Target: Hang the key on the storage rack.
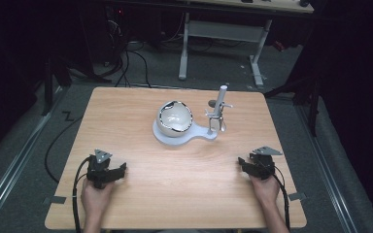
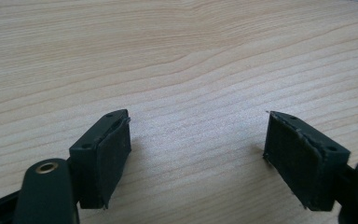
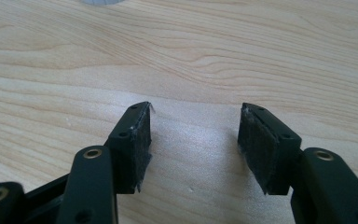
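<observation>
A cream bowl with a dark rim sits on a pale grey round base at the table's middle back. Beside it, on the base's right lobe, stands a small upright grey stand with a post and side arms. My left gripper rests near the front left of the table, jaws wide apart, and its own view has bare wood between them. My right gripper rests at the front right, open over bare wood. Both point inward, well short of the bowl.
The wooden table has small tape tabs at its front corners. A white desk frame and cables stand on the floor beyond the far edge. The base's edge peeks into the top of the right gripper view.
</observation>
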A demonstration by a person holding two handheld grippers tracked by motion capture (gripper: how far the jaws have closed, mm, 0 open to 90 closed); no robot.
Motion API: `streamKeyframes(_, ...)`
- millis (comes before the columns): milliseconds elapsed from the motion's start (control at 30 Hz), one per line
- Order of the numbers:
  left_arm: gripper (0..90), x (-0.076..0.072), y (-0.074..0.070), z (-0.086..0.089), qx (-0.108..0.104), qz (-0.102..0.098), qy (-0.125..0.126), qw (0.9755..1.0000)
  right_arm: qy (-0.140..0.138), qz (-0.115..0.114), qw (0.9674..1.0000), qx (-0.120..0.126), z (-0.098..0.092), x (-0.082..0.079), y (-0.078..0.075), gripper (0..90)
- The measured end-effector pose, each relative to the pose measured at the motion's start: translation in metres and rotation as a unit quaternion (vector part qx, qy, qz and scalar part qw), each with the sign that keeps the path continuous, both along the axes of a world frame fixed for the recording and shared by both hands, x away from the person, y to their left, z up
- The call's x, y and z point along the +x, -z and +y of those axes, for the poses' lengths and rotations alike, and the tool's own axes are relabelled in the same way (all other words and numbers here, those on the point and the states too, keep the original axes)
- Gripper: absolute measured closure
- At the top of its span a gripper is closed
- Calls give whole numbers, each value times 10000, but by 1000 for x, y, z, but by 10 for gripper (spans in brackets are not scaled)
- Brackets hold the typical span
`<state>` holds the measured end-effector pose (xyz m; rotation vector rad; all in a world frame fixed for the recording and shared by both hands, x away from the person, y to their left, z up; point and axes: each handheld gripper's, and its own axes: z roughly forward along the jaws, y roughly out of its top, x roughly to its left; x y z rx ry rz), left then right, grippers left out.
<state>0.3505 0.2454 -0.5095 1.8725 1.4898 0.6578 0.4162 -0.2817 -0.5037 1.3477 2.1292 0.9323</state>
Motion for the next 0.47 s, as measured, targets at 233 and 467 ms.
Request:
streamKeyframes(233, 231, 0, 0, 1, -23, 8, 7, 10000, 11, 0, 10000, -6, 0, 0, 0, 435)
streamKeyframes(467, 231, 0, 0, 1, -40, 12, 4, 10000, 47, 2, 10000, -14, 0, 0, 0, 423)
